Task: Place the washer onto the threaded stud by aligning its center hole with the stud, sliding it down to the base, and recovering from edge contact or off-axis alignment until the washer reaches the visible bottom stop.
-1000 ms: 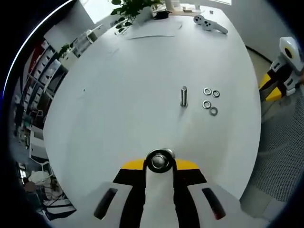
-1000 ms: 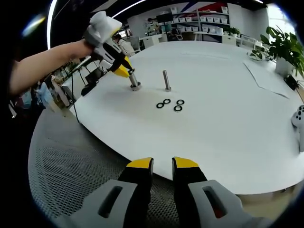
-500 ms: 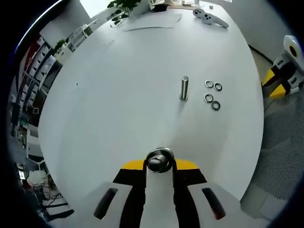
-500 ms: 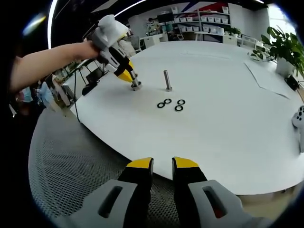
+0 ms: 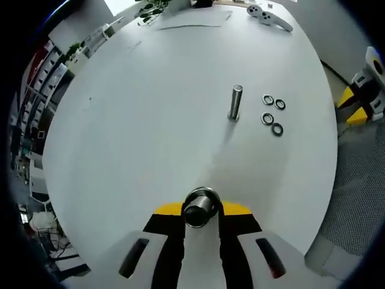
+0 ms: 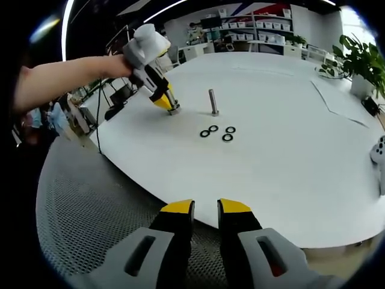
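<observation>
smooth metal stud (image 5: 235, 102) upright beside four ring washers (image 5: 272, 114).

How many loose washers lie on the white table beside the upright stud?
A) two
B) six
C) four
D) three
C: four washers lie flat in a small cluster on the table, apart from the stud; the right gripper view shows the same cluster.
</observation>
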Tool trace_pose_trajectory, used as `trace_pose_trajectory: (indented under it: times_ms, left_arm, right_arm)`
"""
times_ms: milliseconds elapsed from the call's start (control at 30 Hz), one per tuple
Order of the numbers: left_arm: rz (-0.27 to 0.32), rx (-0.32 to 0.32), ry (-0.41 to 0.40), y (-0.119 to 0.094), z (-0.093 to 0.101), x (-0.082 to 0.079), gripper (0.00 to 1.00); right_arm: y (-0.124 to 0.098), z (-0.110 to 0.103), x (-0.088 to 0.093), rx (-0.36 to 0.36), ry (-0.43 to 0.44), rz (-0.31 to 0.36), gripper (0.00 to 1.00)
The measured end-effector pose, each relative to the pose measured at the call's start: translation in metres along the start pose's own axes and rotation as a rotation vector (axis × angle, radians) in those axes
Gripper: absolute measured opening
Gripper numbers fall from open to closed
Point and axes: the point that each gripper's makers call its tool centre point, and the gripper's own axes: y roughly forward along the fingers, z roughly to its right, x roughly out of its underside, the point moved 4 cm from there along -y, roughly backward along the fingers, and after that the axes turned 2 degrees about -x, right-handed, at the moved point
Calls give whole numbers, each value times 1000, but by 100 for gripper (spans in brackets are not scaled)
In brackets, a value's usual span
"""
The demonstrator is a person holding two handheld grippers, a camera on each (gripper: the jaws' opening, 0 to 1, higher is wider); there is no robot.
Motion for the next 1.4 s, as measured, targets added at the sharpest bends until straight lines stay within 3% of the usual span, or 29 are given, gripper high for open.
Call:
trace_pose_trajectory:
  times_ms: [333, 400, 667, 800, 933, 1233, 1333, 1400]
  left_arm:
    - [1, 29, -19, 4, 2, 3, 21]
    - [-87, 12, 24, 4, 0, 18, 23]
    - [-10, -7, -64, -22, 8, 34, 26]
    - [49, 6, -179, -36, 20, 43, 26]
    - [56, -16, -198, -53, 32, 61, 24]
    - [135, -65, -310, -89, 58, 96, 21]
    - [193, -87, -379, -100, 65, 103, 21]
    - [258, -135, -399, -109, 69, 108, 21]
  right_arm:
    - [0, 0, 0, -1, 1, 3, 18]
    - [0, 0, 0, -2, -3, 0, 18]
    - [0, 0, -1, -2, -5, 5, 18]
    - [-1, 0, -1, -1, -1, 15, 18]
    - [0, 0, -1, -4, -2, 10, 18]
    - [0, 0, 0, -2, 2, 8, 18]
    - [0, 0, 0, -4, 4, 4, 18]
    - [0, 1, 1, -1, 8, 1, 18]
